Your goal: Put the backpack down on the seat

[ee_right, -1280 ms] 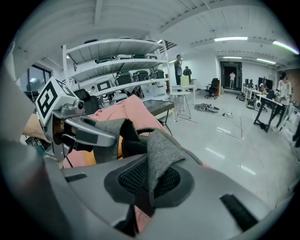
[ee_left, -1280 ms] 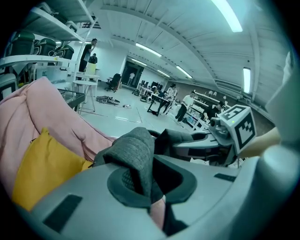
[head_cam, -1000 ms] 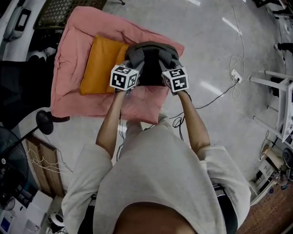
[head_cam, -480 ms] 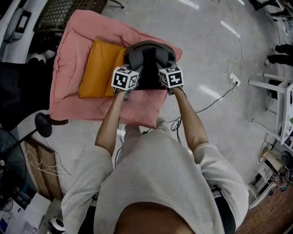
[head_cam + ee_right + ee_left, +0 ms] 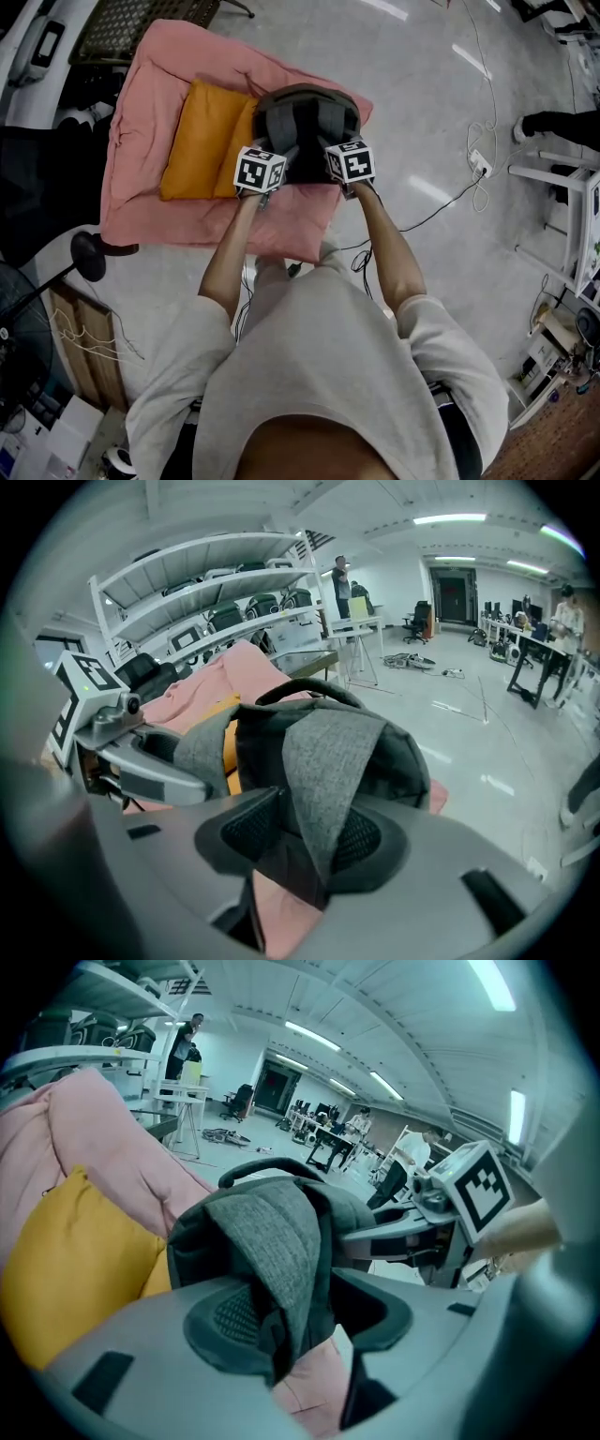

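The grey backpack rests on the pink seat, just right of the orange pillow and touching it. The left gripper has its jaws opening, clear of the left shoulder strap lying between them. The right gripper is opening too; its strap sits between the jaws and may brush the pads, though that view is too crowded to be sure. A strap catching on a jaw as it withdraws could drag the pack away from the pillow, off the seat's edge. The backpack looks closed; its contents are hidden.
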`<state>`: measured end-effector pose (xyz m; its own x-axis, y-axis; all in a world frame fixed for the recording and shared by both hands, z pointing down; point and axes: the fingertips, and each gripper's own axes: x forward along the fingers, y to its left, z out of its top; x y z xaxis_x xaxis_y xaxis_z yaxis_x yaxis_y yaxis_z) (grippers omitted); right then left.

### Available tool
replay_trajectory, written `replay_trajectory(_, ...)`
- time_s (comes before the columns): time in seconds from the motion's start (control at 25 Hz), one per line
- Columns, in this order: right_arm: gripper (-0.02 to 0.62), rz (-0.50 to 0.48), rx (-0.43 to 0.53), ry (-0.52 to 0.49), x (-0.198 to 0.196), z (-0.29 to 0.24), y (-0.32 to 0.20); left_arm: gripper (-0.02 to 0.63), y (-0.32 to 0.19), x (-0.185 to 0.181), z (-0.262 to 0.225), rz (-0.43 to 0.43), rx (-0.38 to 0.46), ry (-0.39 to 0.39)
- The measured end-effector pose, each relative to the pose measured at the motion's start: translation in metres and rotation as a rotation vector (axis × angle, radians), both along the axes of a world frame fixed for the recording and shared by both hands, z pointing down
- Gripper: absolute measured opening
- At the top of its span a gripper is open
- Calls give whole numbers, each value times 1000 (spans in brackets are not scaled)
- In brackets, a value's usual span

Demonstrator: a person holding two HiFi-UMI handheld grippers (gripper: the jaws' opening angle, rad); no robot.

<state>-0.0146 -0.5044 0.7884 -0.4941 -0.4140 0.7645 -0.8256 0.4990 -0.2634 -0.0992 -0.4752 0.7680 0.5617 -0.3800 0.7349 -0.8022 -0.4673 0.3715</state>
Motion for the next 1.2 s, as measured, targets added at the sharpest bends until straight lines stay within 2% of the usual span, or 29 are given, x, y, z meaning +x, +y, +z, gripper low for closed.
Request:
replay_trajectory(0.16, 289, 9, 23, -19, 3, -4, 3, 239, 11, -2, 4, -15, -12, -1)
replay_trajectory(0.28, 333, 24, 61, -12, 9, -11, 4, 254, 17, -4, 2, -25, -2, 6)
replay_trajectory(0.52, 327, 48, 156, 3, 22, -37, 8, 256, 24, -12, -11, -65, 55, -7)
replay_trajectory(0.72, 297, 62, 234, -13, 26, -73, 17, 256, 32, -19, -37, -92, 118, 1)
replay_trajectory(1.12, 207, 46, 365, -40, 24, -143, 53, 256, 55, -17, -114, -111, 276, 73)
replay_trajectory(1.2, 184, 43, 388, -43, 24, -157, 60, 219, 62, -15, -129, -94, 304, 78)
